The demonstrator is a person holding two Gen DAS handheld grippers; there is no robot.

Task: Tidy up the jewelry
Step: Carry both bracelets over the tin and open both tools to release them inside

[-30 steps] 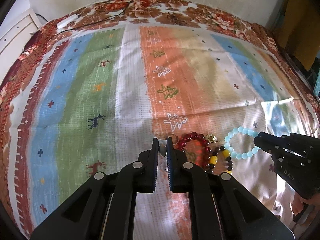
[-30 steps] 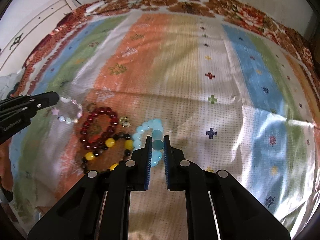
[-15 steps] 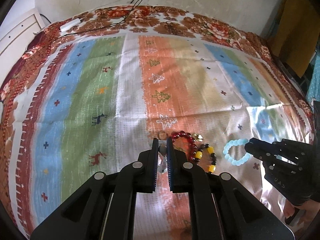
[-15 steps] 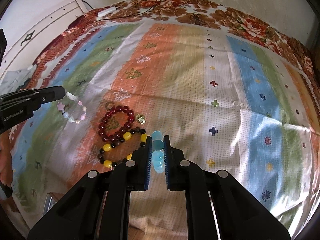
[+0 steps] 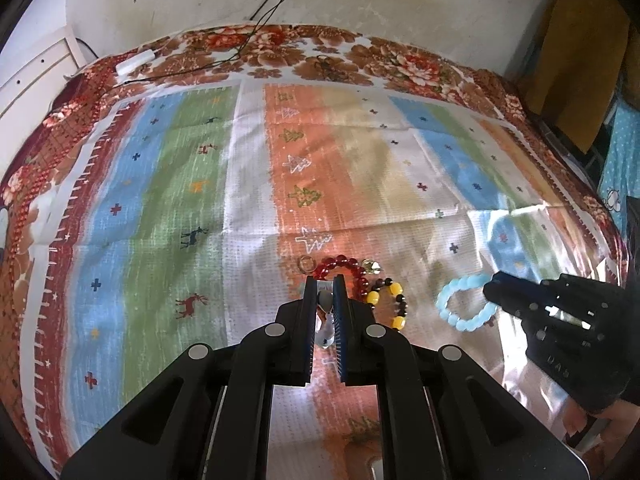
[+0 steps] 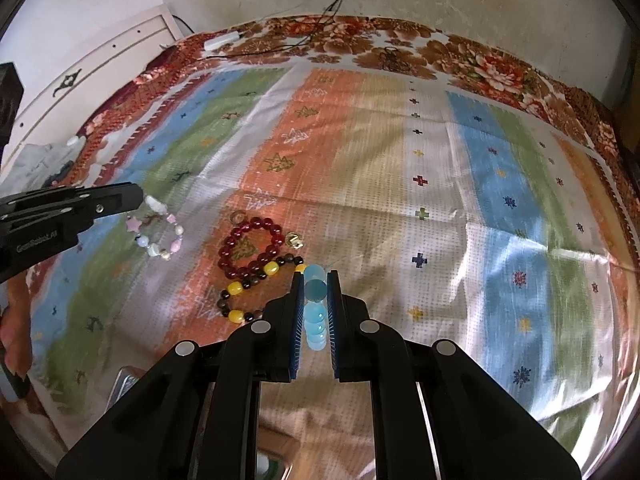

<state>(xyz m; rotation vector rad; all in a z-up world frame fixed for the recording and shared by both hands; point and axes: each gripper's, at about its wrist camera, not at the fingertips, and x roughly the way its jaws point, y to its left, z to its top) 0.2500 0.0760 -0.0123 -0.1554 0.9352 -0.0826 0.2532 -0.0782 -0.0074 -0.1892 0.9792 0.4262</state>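
Observation:
My left gripper [image 5: 324, 284] is shut on a pale pastel bead bracelet [image 5: 325, 312] and holds it above the cloth; it hangs from the left gripper [image 6: 138, 199] in the right wrist view [image 6: 160, 236]. My right gripper [image 6: 315, 278] is shut on a light blue bead bracelet [image 6: 315, 312], which also shows in the left wrist view [image 5: 464, 304] at the right gripper's tip [image 5: 490, 290]. A dark red bead bracelet [image 6: 250, 250], a black and yellow bead bracelet [image 6: 256, 286], a small ring [image 6: 239, 216] and a gold charm [image 6: 294, 239] lie on the cloth.
A striped patterned cloth [image 6: 440, 184] covers the bed, with a floral border at the far edge. A white adapter and black cables [image 5: 134, 65] lie at the far left. A white cabinet [image 6: 80, 80] stands at the left. A metallic object [image 6: 122, 386] shows at the near edge.
Both grippers have lifted and drawn back with their bracelets, away from the red and the black and yellow bracelets on the cloth. The light blue bracelet has moved right, apart from the pile.

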